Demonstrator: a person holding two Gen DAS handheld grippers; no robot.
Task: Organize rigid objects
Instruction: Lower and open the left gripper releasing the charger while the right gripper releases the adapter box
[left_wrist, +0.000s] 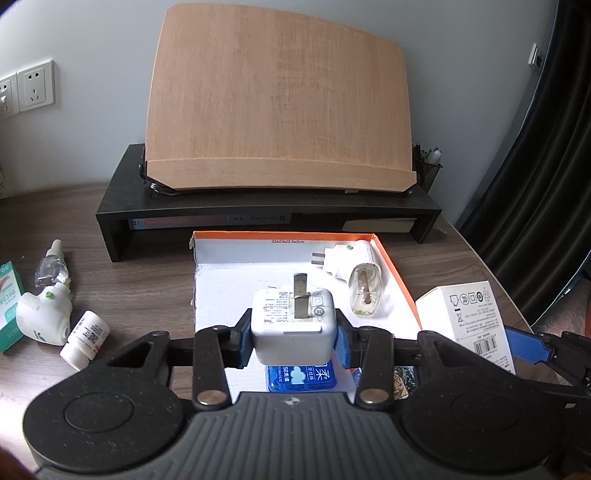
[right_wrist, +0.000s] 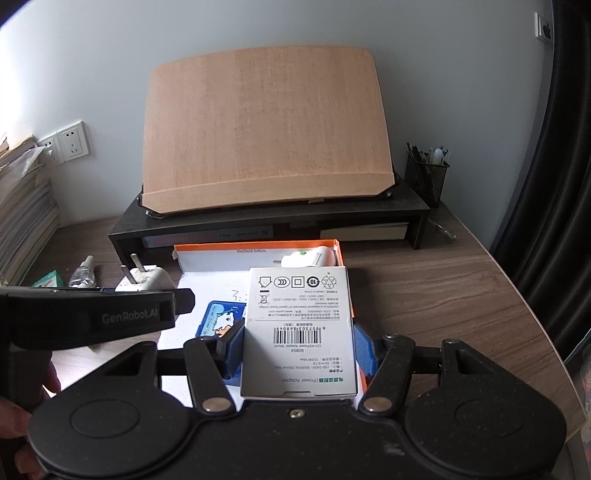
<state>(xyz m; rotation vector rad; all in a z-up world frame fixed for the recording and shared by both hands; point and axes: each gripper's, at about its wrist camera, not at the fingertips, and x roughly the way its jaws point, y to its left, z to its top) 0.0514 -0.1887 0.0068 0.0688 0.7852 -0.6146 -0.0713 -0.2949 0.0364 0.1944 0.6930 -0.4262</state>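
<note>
Left wrist view: left gripper clamped on white charger, held above orange box.

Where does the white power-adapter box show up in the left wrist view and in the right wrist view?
Left wrist: adapter box at the right edge, beside the orange tray, by the right claw's blue pad.
Right wrist: adapter box in the centre foreground, clamped in the right claw.
Shared landmark: the wooden board on the black riser.
</note>
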